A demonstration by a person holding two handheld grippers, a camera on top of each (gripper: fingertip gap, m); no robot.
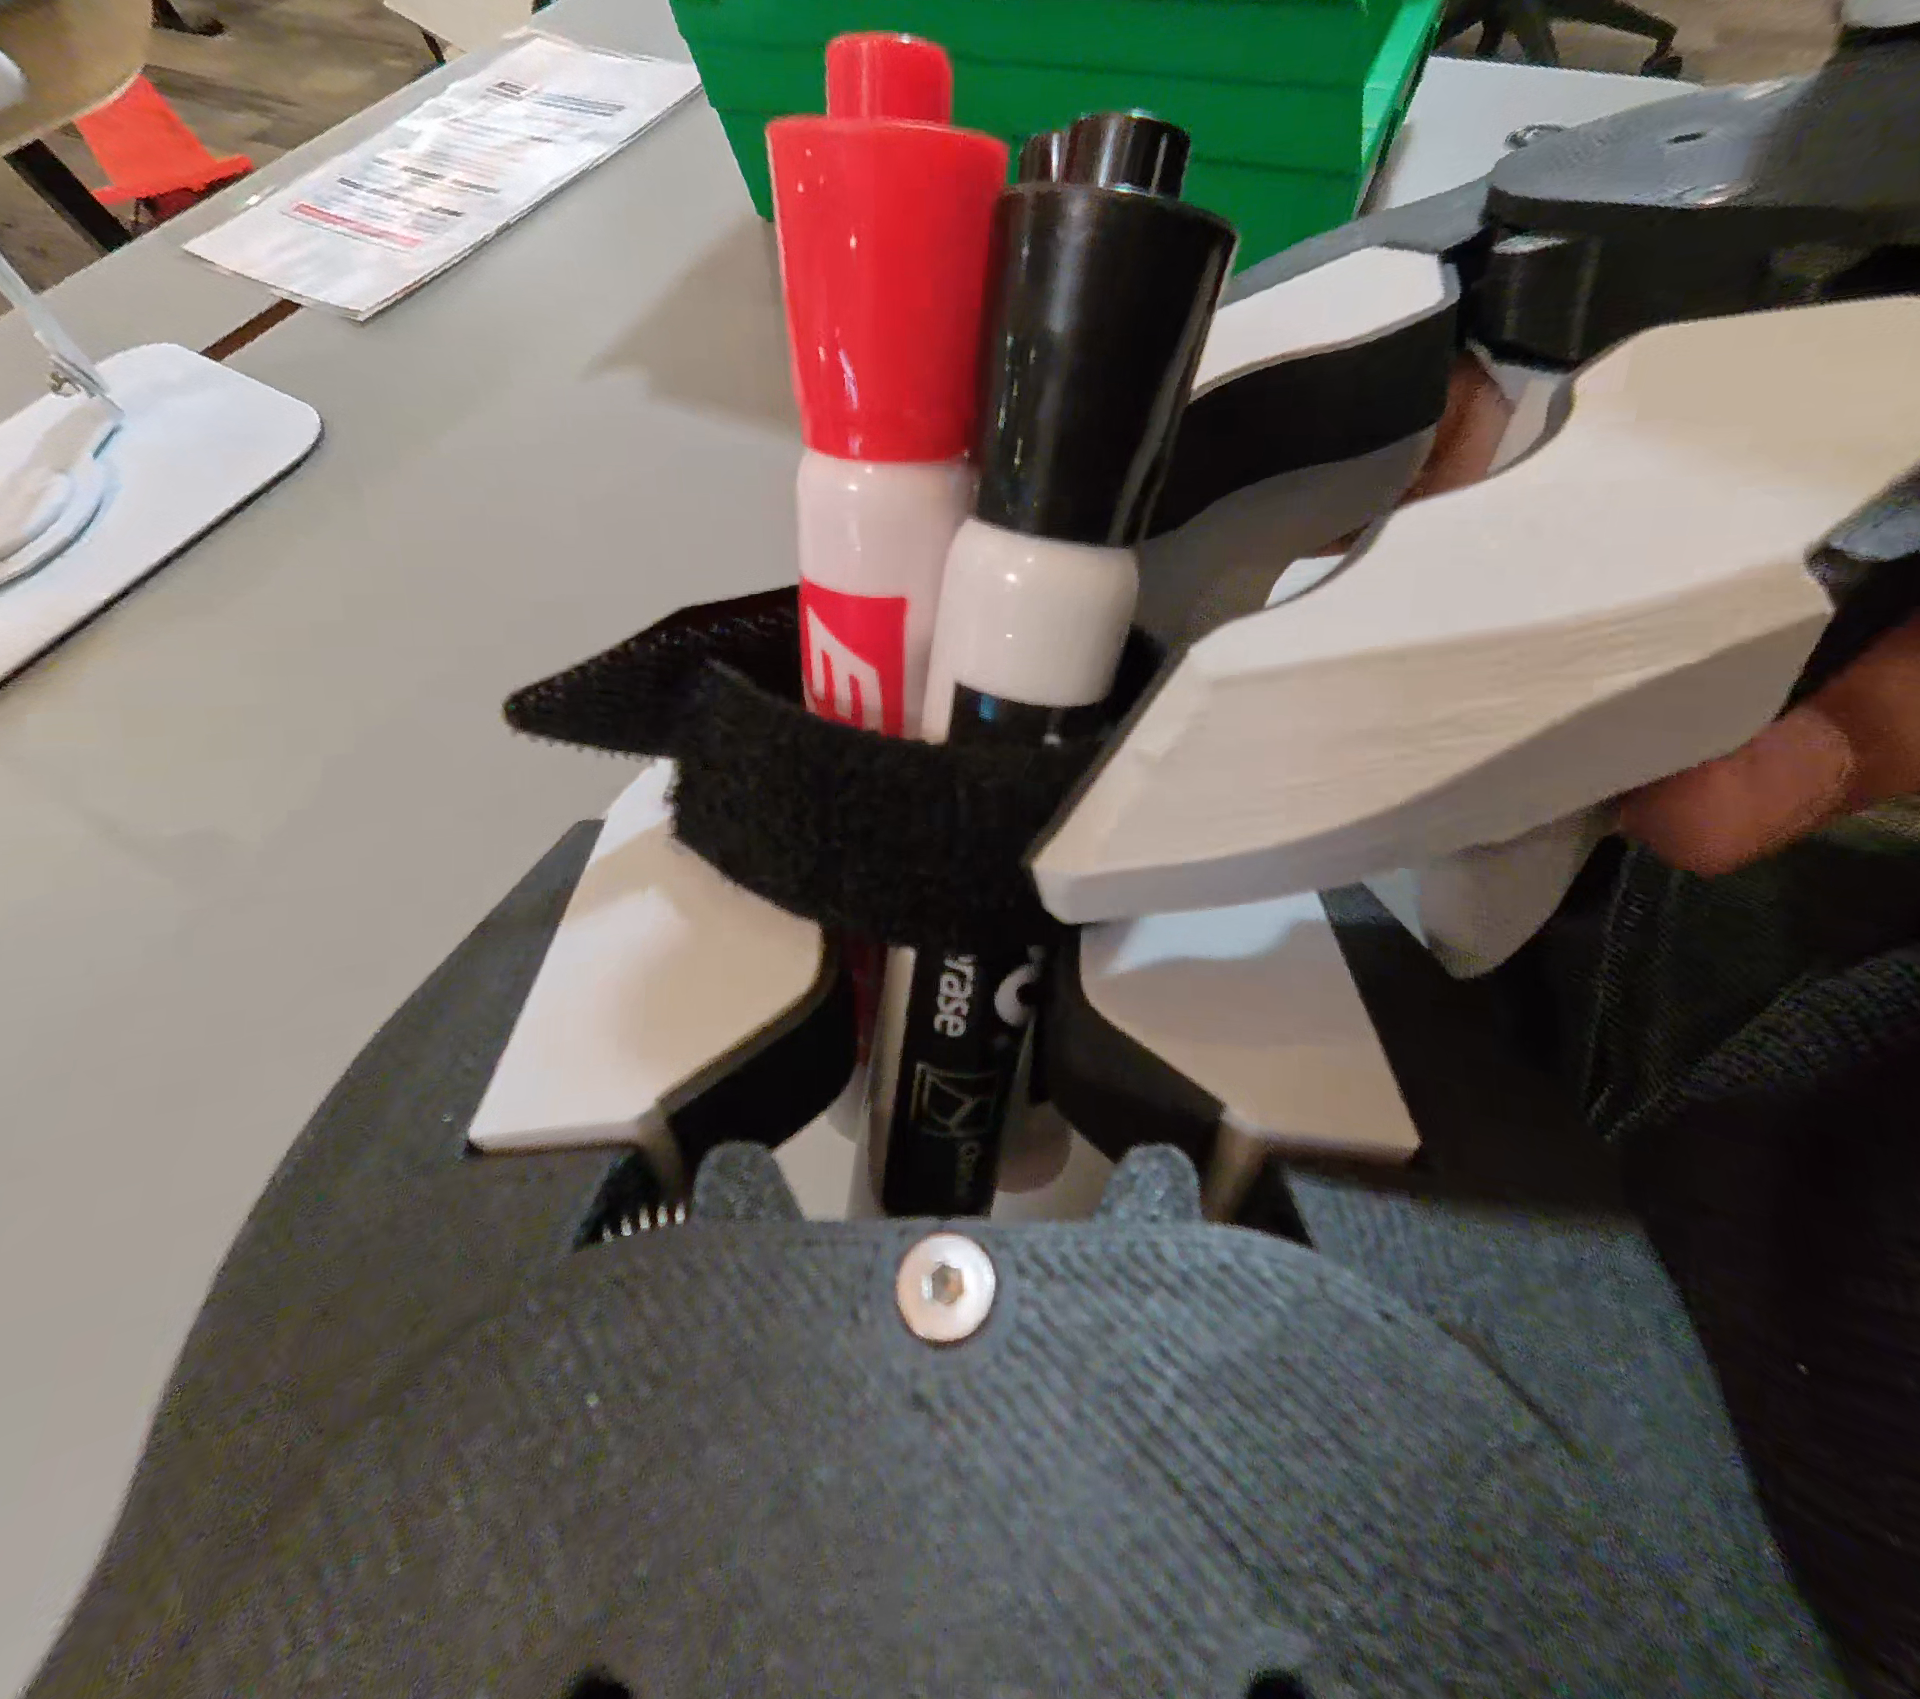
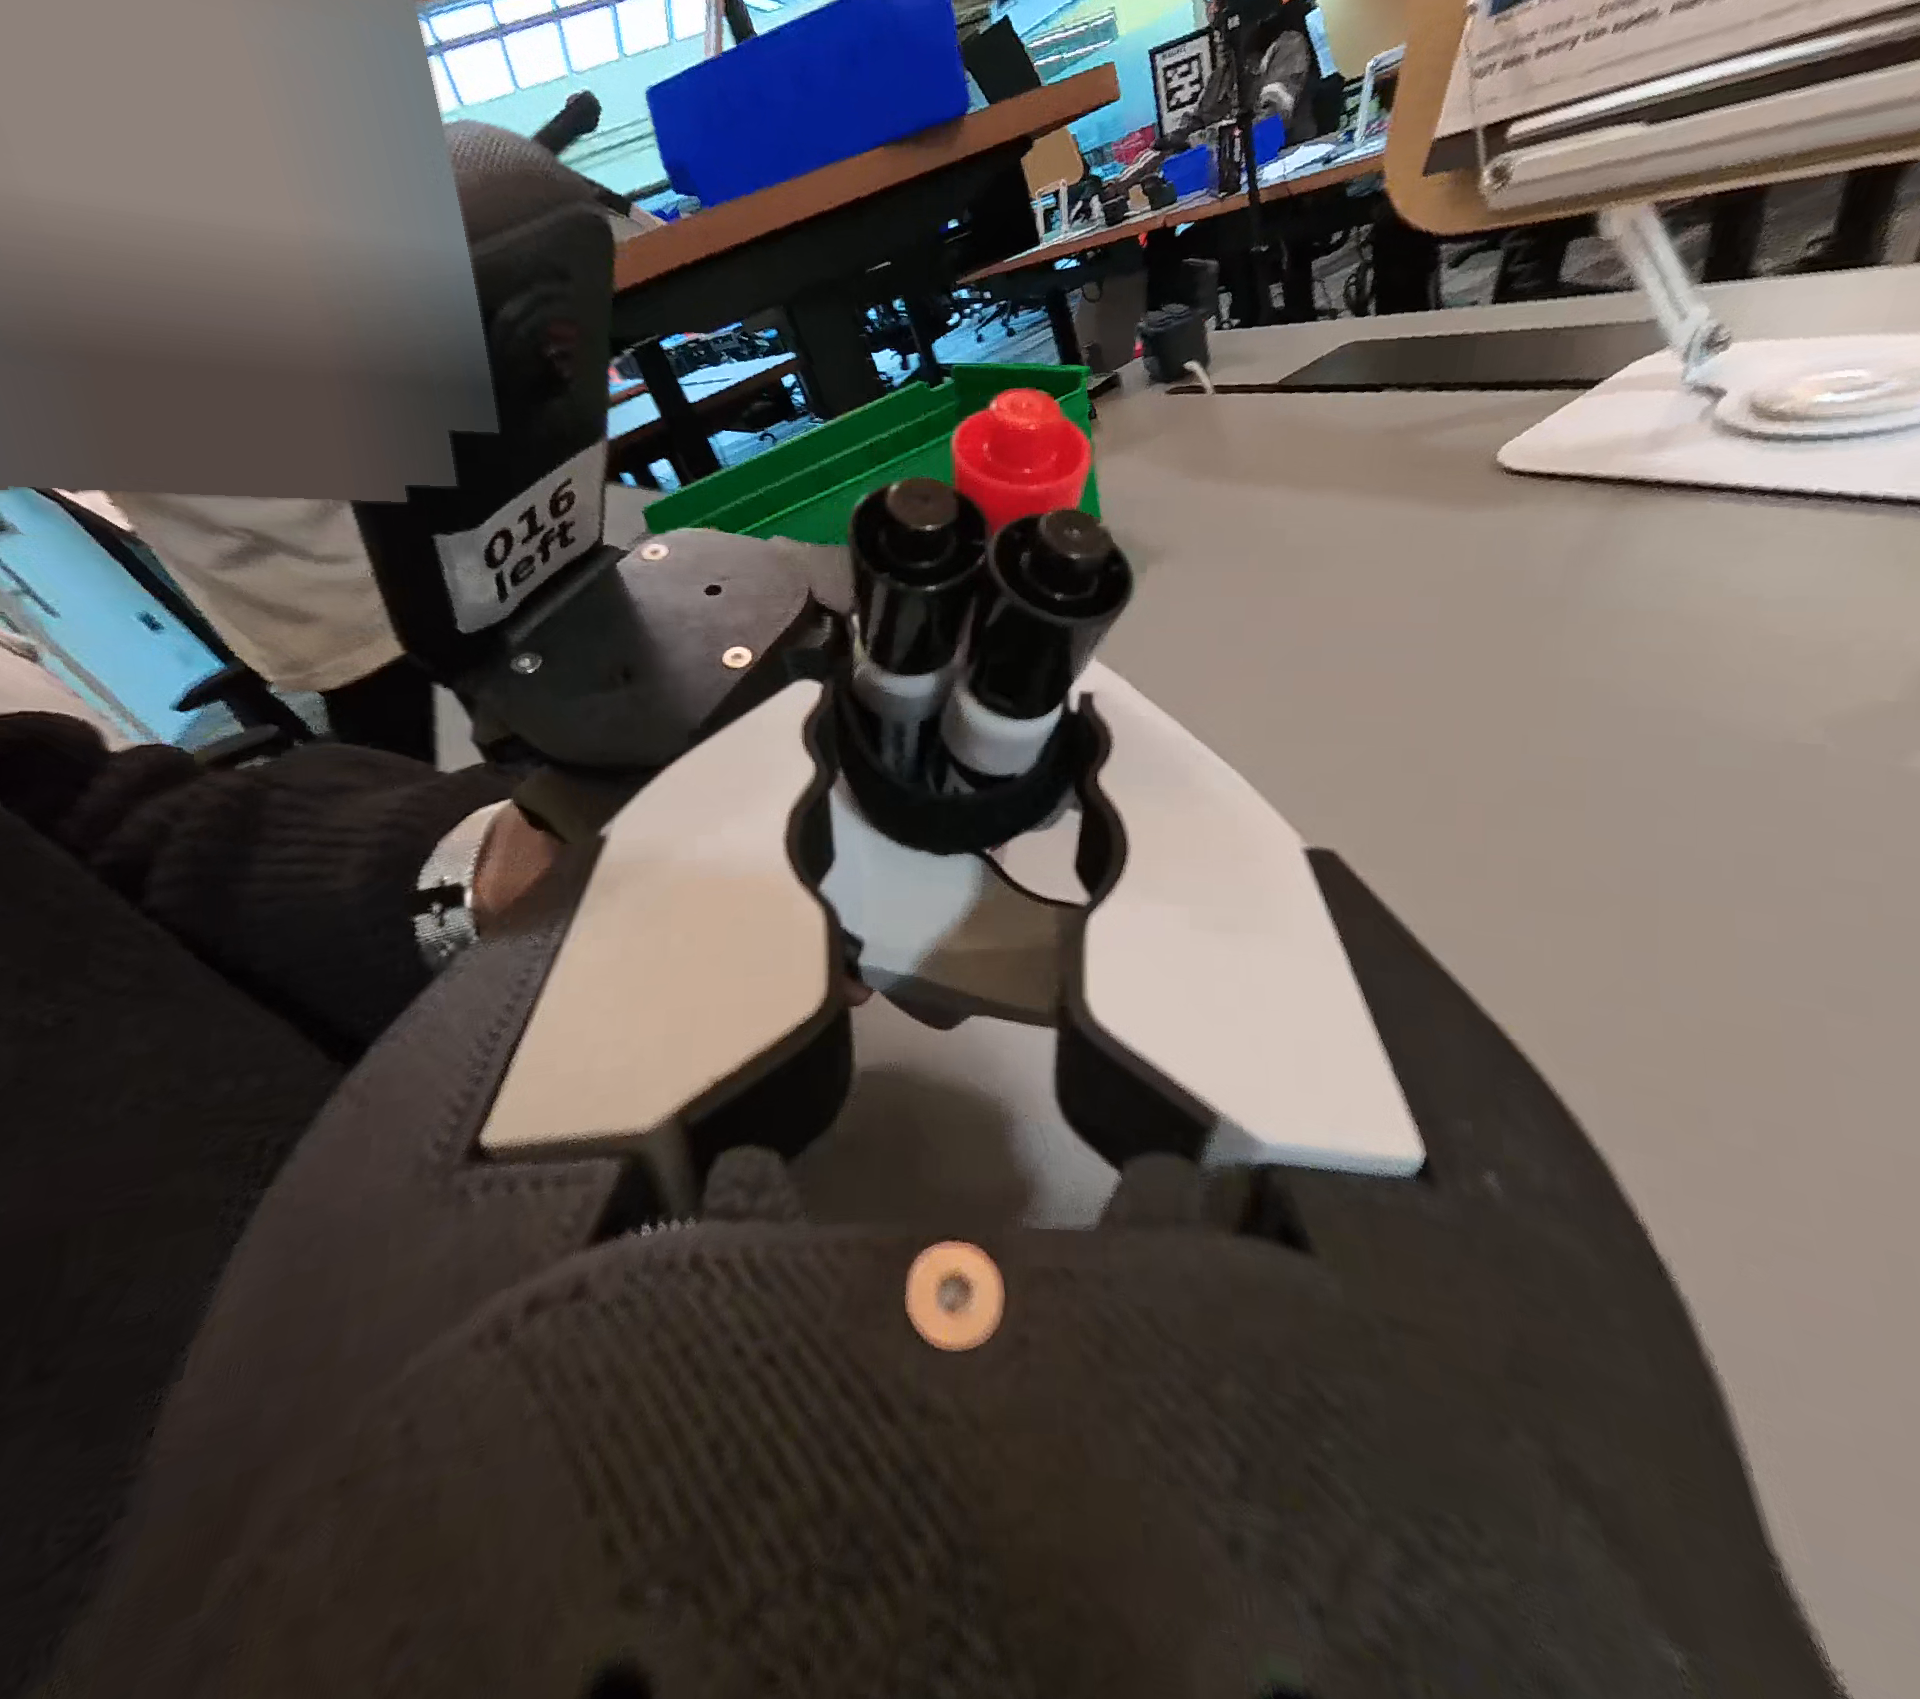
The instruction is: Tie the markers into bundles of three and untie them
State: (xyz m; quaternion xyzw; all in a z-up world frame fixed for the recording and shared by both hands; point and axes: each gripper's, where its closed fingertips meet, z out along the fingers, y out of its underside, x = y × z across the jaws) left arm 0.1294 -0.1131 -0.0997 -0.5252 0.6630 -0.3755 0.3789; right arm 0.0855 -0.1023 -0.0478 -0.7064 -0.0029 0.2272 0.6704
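Grey bench (image 1: 343,714), matte. Green bin (image 1: 1049,60) at far edge. Laminated sheet (image 1: 457,174) lying flat toward far left corner. White stand base (image 1: 156,465) at left edge, thin dark seam (image 1: 249,330) between base and sheet.

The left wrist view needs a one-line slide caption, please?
Left gripper holds strapped markers while right gripper meets the black strap.

I see the markers (image 1: 966,444) standing in a strap (image 1: 831,776), bin (image 1: 1039,49) on the worktop (image 1: 312,714) behind, paper (image 1: 447,174) far left.
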